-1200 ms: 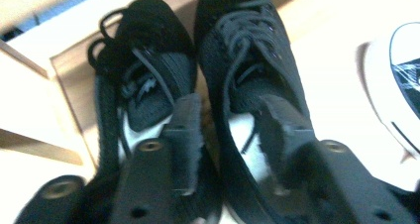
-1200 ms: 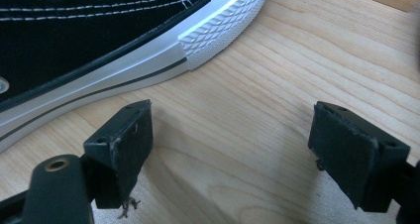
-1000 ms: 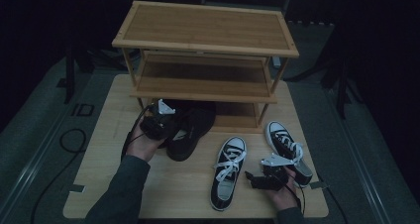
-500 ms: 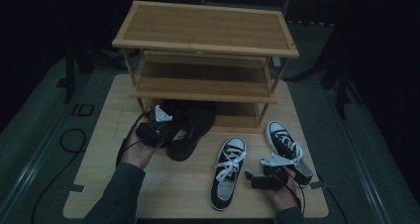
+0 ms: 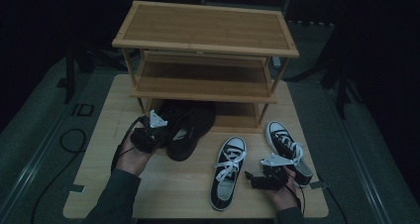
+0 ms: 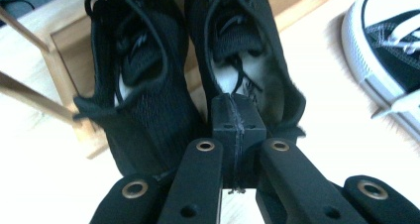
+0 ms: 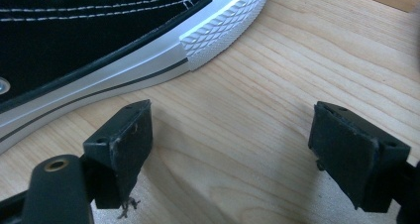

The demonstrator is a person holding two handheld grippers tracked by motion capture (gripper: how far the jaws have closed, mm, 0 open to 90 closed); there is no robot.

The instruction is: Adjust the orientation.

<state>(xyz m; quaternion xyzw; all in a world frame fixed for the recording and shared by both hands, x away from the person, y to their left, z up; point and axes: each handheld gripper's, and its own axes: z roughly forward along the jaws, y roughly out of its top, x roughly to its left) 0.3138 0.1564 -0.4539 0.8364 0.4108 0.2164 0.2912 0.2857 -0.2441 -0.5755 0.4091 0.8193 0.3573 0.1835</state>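
Note:
Two black mesh shoes [image 5: 190, 127] lie side by side with their toes under the bamboo shoe rack [image 5: 205, 30]. My left gripper [image 5: 163, 131] is at their heels. In the left gripper view its pads [image 6: 235, 117] are pressed together just at the heel rim of the right-hand black shoe [image 6: 237, 45], and nothing shows between them. The other black shoe [image 6: 143, 100] lies to the left. My right gripper [image 5: 250, 177] rests low on the table, open [image 7: 230, 144], right beside the white rubber toe of a black-and-white canvas sneaker [image 7: 99, 40] [image 5: 228, 177].
A second canvas sneaker [image 5: 287, 149] lies at the right, behind my right hand. The rack's legs and lowest shelf [image 5: 237, 120] stand close behind the black shoes. Bare wooden table [image 5: 173, 194] stretches along the front. Dark floor and a cable [image 5: 69, 140] lie off the left edge.
My left hand and gripper have shifted a little left and toward the table's front, at the black shoes' heels. The right gripper and the sneakers have stayed put.

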